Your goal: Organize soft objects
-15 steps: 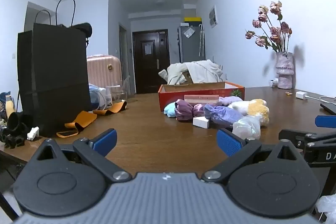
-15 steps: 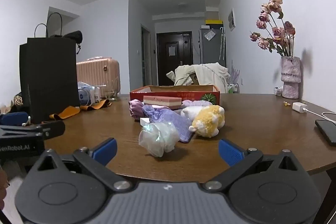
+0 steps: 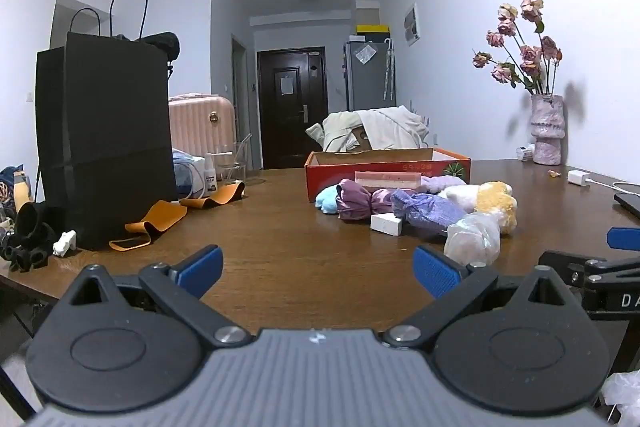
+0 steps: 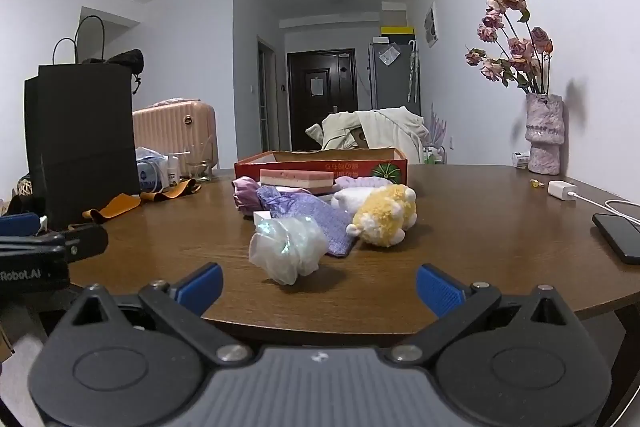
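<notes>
A heap of soft things lies mid-table in front of a red cardboard box [image 3: 384,167] [image 4: 320,163]: a clear crumpled bag [image 4: 286,247] [image 3: 472,239], a yellow and white plush [image 4: 386,213] [image 3: 494,203], a lilac pouch [image 4: 304,213] [image 3: 426,213], a mauve cloth bundle [image 3: 356,201] [image 4: 244,193], a pale blue piece [image 3: 327,201] and a pink sponge block [image 4: 296,181] [image 3: 386,181]. My left gripper [image 3: 318,273] is open above bare wood, short of the heap. My right gripper [image 4: 318,285] is open at the table's near edge, with the clear bag just beyond it.
A tall black paper bag [image 3: 106,143] stands at the left with orange straps [image 3: 160,219] at its foot. A vase of dried roses [image 4: 542,139], a white charger [image 4: 562,190] and a phone [image 4: 618,237] sit at the right. A chair with draped clothes [image 4: 376,133] is behind the box.
Both views have tipped slightly downward, so the heap sits a little higher in each. Both grippers stay open, and nothing on the table has moved.
</notes>
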Available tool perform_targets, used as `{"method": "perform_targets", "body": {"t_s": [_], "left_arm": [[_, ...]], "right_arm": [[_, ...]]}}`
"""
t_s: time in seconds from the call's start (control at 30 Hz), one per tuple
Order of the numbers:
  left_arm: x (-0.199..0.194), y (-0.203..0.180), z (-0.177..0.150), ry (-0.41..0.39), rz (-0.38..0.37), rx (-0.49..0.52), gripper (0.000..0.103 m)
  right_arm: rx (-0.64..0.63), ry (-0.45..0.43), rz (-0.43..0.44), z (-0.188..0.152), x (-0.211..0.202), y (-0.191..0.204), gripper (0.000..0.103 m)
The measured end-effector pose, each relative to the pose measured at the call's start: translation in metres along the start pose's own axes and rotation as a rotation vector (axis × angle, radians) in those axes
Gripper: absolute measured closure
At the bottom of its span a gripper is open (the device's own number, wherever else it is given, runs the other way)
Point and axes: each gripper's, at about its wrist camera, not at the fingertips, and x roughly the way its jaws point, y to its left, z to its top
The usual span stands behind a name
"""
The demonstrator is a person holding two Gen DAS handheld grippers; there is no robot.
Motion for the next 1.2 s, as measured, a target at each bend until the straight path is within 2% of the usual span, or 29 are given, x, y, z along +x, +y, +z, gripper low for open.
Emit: {"method": "perform_targets", "body": {"t_s": [0.2,1.2], "left_arm": [[0.0058,-0.0035,-0.0055,0.012,0.013,-0.004,0.0],[0.0046,0.0005,-0.0054,0.005,0.015,0.008,0.0]], "right_arm": [[0.016,0.0,0.018,-0.0016,-0.0077,-0.0021,0.0],[-0.001,-0.012,0.003,-0.0016,-0.0082,0.0016,0.0]]}}
